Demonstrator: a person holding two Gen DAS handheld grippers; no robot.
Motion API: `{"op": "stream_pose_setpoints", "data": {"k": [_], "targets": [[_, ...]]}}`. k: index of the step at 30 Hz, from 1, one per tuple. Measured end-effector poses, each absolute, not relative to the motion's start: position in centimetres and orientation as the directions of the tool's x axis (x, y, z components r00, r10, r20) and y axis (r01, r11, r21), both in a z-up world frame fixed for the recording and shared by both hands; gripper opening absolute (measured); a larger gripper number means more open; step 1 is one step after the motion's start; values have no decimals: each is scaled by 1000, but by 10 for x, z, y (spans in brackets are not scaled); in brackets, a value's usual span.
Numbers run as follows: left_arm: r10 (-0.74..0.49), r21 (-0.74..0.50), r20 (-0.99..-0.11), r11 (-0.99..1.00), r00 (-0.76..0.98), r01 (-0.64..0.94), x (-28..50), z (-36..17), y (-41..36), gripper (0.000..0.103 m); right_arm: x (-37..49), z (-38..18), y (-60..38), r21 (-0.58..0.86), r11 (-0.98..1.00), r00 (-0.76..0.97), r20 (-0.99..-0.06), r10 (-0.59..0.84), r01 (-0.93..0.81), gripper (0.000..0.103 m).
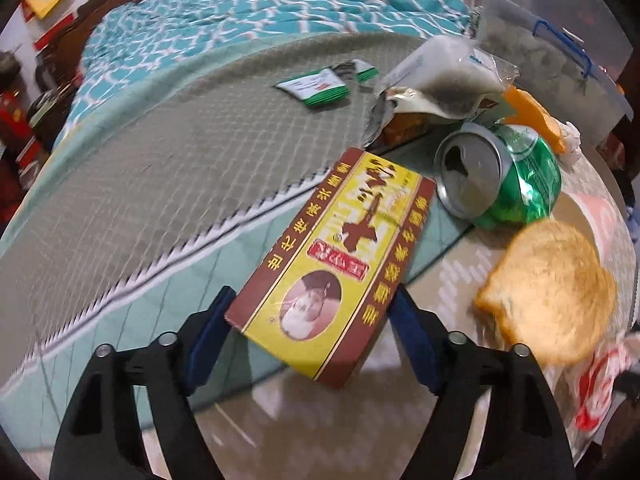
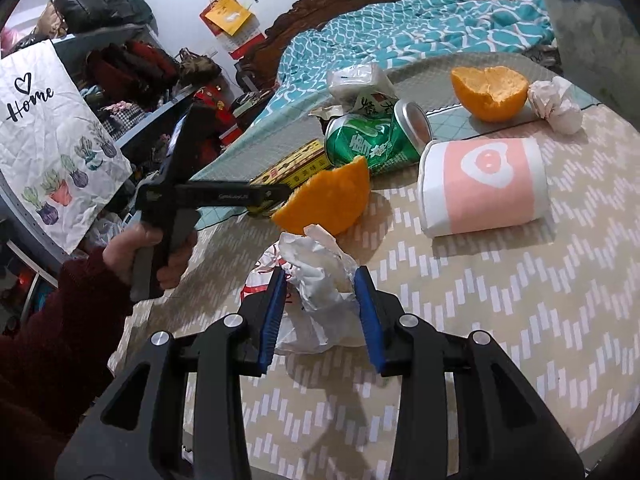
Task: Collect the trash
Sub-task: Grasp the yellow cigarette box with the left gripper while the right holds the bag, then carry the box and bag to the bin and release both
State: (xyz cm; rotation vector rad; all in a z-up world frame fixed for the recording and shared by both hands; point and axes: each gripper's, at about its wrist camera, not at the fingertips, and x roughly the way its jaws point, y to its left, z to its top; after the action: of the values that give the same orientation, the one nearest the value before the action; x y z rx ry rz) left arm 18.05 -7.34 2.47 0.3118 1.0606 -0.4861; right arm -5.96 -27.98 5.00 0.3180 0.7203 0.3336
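- The left tool [image 1: 310, 312] is pinching the near end of a yellow-and-brown box [image 1: 332, 264], its blue pads pressed against both long edges; the box is jutting out over the surface edge toward the bed.
- The right tool [image 2: 320, 312] is standing spread around a crumpled wrapper [image 2: 320, 276] and the plastic bag [image 2: 264, 280] beneath it; whether the pads are touching the wrapper cannot be told.
- The step in hand is probably collecting the box; the next move likely calls for carrying it to the bag while the right tool is bracing or opening the bag.
- Just beyond, an orange peel [image 2: 326, 198] is lying next to a crushed green can [image 2: 372, 144], with a pink-and-white cup [image 2: 484, 188] on its side to the right.
- Farther back, a second peel [image 2: 488, 92] and a paper ball [image 2: 556, 104] are sitting near the far rim.
- The surface [image 2: 520, 300] is wearing a beige zigzag cloth; behind it a bed [image 2: 400, 28] with a teal quilt is filling the room, and cluttered shelves [image 2: 132, 64] are lining the left wall.
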Motion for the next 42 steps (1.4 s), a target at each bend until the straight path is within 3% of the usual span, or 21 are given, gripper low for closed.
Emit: {"op": "stream_pose_setpoints", "data": {"k": [6,8,9,10,14,17,19,21,26,28,29,30,33,37,42], "targets": [[-248,-38,-868,897,431,439,115,43,-12,70,-67,51,-279,337,922,723,-587,363,-190,41],[-295,-84,-863,884,411,459,79,46,-2,70,-71,50,-275,304,930,724,-592,354,-207,53],[-311,-94,-860,876,405,472,61,46,-1,70,-73,49,-274,293,933,726,-593,348,-209,70],[-320,-100,-858,872,402,480,47,47,-1,70,-76,47,-273,287,935,728,-592,346,-211,77],[-385,-192,-856,857,345,479,-4,38,-11,71,-76,37,-272,305,925,694,-616,373,-226,79],[-344,-157,-863,878,371,452,-22,36,-21,79,-76,34,-269,310,915,667,-628,400,-258,84],[-362,-181,-858,877,365,444,-19,38,-24,89,-76,31,-263,293,914,656,-637,404,-279,88],[-340,-163,-859,891,382,424,-16,41,-27,92,-75,28,-259,280,916,648,-646,402,-289,89],[-247,-33,-877,887,413,460,-6,38,-59,92,-78,23,-265,299,913,653,-639,406,-276,90],[-191,28,-889,885,417,465,-5,28,-69,83,-80,22,-269,294,916,663,-633,400,-272,88],[-195,29,-885,883,422,468,-5,27,-69,78,-81,22,-271,288,918,664,-634,397,-274,85],[-207,24,-881,879,426,477,-6,30,-69,69,-81,22,-271,294,912,655,-634,411,-287,65],[-295,-76,-887,853,356,517,-13,36,-72,66,-87,27,-277,321,890,653,-605,456,-324,49],[-430,-205,-855,794,291,572,-25,56,-78,63,-105,36,-291,326,871,678,-548,490,-367,48],[-535,-306,-822,703,194,641,-12,71,-125,61,-120,46,-351,387,892,784,-466,409,-235,48]]}}
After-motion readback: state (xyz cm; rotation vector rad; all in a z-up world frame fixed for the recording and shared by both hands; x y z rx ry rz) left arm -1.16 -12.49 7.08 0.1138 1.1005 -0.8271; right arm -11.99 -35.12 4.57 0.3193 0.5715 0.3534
